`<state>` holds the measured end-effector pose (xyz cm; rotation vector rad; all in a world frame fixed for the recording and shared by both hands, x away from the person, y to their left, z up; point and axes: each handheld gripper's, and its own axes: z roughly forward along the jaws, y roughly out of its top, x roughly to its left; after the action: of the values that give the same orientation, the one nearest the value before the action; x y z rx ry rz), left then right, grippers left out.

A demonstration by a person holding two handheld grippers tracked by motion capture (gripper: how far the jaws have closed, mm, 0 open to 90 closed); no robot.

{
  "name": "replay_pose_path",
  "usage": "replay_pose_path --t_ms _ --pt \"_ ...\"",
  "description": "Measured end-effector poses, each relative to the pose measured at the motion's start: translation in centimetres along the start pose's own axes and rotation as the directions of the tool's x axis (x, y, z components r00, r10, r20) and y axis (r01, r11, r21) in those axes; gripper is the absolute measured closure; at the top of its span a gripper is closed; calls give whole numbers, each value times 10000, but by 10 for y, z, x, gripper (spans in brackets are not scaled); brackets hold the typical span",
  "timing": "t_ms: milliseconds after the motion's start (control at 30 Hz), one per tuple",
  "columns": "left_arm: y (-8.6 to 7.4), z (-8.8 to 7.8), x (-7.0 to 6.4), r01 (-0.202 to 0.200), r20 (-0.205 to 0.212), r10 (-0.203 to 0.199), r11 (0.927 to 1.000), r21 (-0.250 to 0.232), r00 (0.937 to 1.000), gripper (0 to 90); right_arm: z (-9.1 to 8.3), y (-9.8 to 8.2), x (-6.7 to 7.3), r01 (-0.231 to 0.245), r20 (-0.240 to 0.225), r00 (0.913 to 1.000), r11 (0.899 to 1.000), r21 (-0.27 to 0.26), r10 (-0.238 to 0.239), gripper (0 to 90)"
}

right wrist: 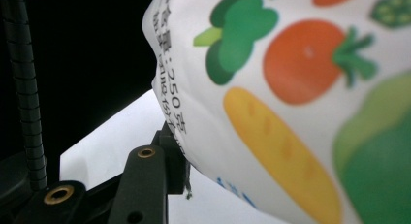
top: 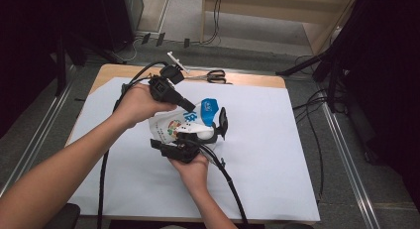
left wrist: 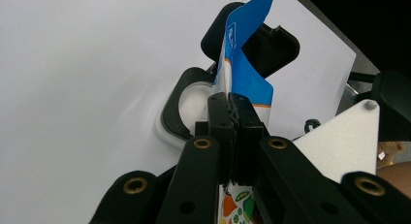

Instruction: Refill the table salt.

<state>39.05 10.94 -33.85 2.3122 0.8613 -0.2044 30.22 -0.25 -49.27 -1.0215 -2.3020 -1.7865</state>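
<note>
White plastic pouch with blue top and vegetable print [top: 184, 121]: held above the white-covered bench [top: 277, 154], between both tools. Left tool [left wrist: 232, 112]: jaws clamped shut on the pouch's blue edge. Right tool [top: 208, 135]: beneath the pouch, against its lower side; jaw opening cannot be told.

I see a glossy printed plastic pouch [top: 184, 121], matt white paper [top: 277, 154] over the wooden tabletop [top: 111, 70].

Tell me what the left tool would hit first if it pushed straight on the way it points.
The left tool is already shut on the pouch. Beyond its tips, likely the right tool's open black jaws, then the white sheet; depth is unclear.
</note>
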Motion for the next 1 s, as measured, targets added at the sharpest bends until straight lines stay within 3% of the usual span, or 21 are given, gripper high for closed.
replay_pose_path --t_ms 600,700,1000 --pt "-7 -15 -11 -762 231 775 9957 -526 9967 900 -11 -4 -2 283 311 9991 9995 106 -287 574" --pt "-10 -19 -11 -709 260 733 9939 -845 9970 900 -15 -3 -2 491 430 9979 9988 90 -494 549" --pt "-16 -27 -5 -576 263 615 9898 -1305 9978 900 -22 -8 -7 361 699 9969 9992 164 -372 530"
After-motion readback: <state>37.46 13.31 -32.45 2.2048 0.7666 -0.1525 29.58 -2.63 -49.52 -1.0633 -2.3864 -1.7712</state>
